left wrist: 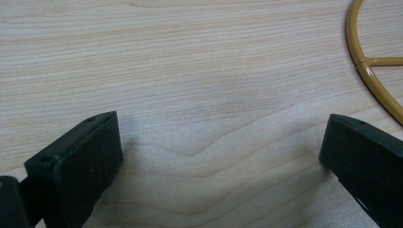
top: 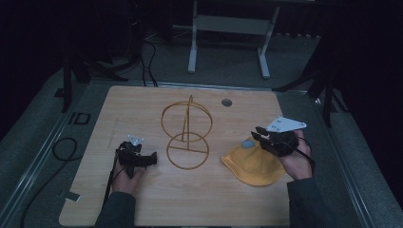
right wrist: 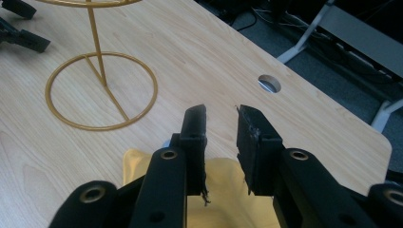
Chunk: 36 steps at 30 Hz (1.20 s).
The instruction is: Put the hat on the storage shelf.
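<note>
A yellow bucket hat (top: 254,166) with a grey patch lies flat on the wooden table (top: 142,109) at the right. My right gripper (top: 259,134) hovers over the hat's far edge. In the right gripper view its jaws (right wrist: 221,111) stand a little apart with only tabletop between them and the hat (right wrist: 223,190) beneath. A gold wire hat stand (top: 187,137), with a ring base and an upright hoop, stands mid-table. My left gripper (top: 153,159) rests low just left of the stand, open wide and empty (left wrist: 221,142); the stand's base ring (left wrist: 375,80) curves past its right jaw.
A round cable hole (top: 226,102) sits in the table near the far edge. A white metal frame (top: 192,47) stands on the floor behind the table. A black cable (top: 64,147) loops on the floor at the left. The surroundings are dark.
</note>
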### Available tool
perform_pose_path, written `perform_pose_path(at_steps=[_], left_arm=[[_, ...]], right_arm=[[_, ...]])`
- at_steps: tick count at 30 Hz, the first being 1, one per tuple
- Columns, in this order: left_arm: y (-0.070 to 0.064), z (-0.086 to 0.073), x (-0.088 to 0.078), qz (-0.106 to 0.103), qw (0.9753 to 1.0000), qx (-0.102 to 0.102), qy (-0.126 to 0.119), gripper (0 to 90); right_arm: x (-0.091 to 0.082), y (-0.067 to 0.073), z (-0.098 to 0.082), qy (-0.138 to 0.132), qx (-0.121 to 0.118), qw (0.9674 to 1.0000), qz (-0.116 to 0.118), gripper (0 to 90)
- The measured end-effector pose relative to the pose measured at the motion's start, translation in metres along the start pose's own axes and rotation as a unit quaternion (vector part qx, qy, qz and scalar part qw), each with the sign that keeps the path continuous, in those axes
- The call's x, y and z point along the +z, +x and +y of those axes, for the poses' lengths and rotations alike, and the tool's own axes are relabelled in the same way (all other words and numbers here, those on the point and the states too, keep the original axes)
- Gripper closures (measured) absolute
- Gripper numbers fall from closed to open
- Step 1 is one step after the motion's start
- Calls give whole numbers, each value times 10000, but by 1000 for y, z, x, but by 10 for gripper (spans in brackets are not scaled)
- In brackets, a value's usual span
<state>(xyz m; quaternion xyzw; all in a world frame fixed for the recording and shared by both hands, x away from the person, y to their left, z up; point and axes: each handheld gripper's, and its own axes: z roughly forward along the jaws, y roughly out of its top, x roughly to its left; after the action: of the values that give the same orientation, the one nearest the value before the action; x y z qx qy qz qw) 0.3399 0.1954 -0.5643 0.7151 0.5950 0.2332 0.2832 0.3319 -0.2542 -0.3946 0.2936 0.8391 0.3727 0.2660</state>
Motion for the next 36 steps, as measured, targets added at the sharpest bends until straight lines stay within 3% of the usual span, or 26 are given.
perform_pose_path(at_steps=[16,23,29,36], left_arm=[[0,0,0,-2,10000,1,7,4],[0,0,0,-3,10000,0,7,4],[0,0,0,-2,10000,0,7,4],[0,0,0,-4,10000,0,8,4]], right_arm=[[1,-8,0,619,-258,9977,64,692],[2,-14,0,1011,-468,9937,90,687],[0,-16,0,1143,-527,9920,140,671],[2,-22,-3,1529,-574,9856,436,633]])
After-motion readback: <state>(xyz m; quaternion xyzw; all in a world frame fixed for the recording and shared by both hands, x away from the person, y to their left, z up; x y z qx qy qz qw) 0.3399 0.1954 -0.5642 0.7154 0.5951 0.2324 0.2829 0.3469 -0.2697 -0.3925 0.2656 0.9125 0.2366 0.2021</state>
